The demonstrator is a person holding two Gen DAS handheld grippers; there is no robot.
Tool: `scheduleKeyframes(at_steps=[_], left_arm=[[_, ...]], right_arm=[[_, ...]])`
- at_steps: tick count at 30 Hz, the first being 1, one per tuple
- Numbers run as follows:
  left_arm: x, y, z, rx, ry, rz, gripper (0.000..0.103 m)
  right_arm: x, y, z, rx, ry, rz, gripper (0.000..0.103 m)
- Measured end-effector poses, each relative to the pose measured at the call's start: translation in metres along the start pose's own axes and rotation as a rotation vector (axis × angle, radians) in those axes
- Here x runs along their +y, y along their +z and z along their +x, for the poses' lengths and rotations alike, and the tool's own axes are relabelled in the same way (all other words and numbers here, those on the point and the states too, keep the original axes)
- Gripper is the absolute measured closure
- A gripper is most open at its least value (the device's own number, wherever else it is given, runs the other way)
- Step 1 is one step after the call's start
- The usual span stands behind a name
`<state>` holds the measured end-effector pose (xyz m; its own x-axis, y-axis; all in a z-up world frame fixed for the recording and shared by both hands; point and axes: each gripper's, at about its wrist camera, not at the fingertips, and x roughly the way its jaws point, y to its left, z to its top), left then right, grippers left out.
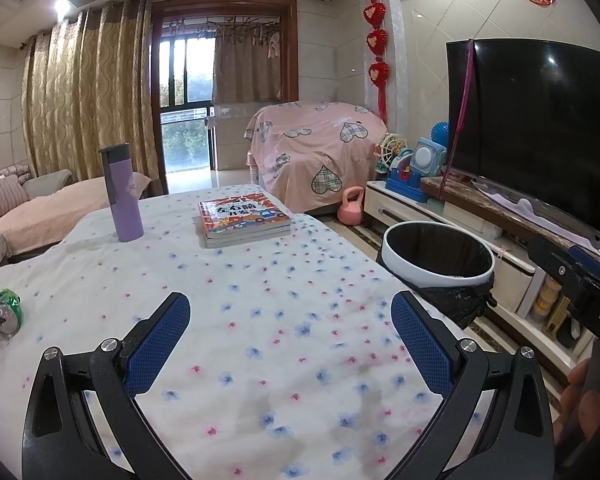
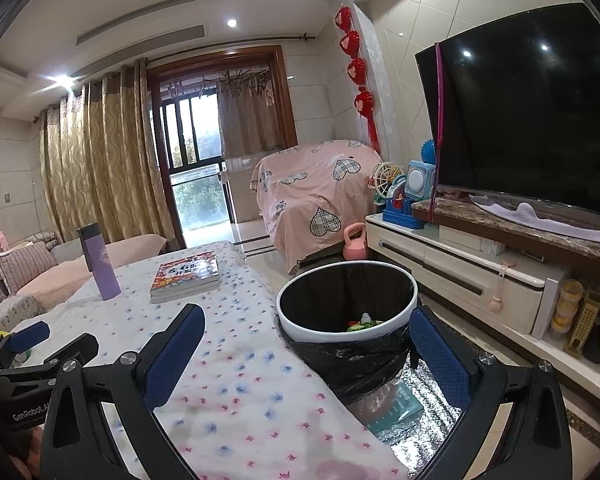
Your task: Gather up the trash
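Beside the bench's right edge stands one white trash bin (image 2: pixel 346 304) with a black liner, a little green and white trash lying in its bottom. On the bench (image 1: pixel 260 300), under a flowered cloth, are one purple flask (image 1: pixel 122 196) and a stack of books (image 1: pixel 244 218) with Chinese writing near the far edge. Crushed cans (image 1: pixel 6 312) lie at the left edge. Left gripper (image 1: pixel 290 344) hangs open and empty above the cloth; "GenRobot" is printed on it. Right gripper (image 2: pixel 306 356) gapes empty near the bin.

Home living rm: TV (image 1: pixel 540 128), sofa (image 1: pixel 40 208)
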<state>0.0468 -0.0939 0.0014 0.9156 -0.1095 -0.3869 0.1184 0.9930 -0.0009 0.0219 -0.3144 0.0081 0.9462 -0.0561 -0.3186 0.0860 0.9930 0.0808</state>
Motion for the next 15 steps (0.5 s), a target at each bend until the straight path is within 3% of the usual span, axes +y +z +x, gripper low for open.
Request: scheduleKeyframes(at_steps=[15], left_arm=[[0.0012,-0.0027,0.0078,0.026,-0.007,-0.008,0.000]], right_arm=[[0.0038,0.0001,0.0004,0.010,0.005,0.008,0.000]])
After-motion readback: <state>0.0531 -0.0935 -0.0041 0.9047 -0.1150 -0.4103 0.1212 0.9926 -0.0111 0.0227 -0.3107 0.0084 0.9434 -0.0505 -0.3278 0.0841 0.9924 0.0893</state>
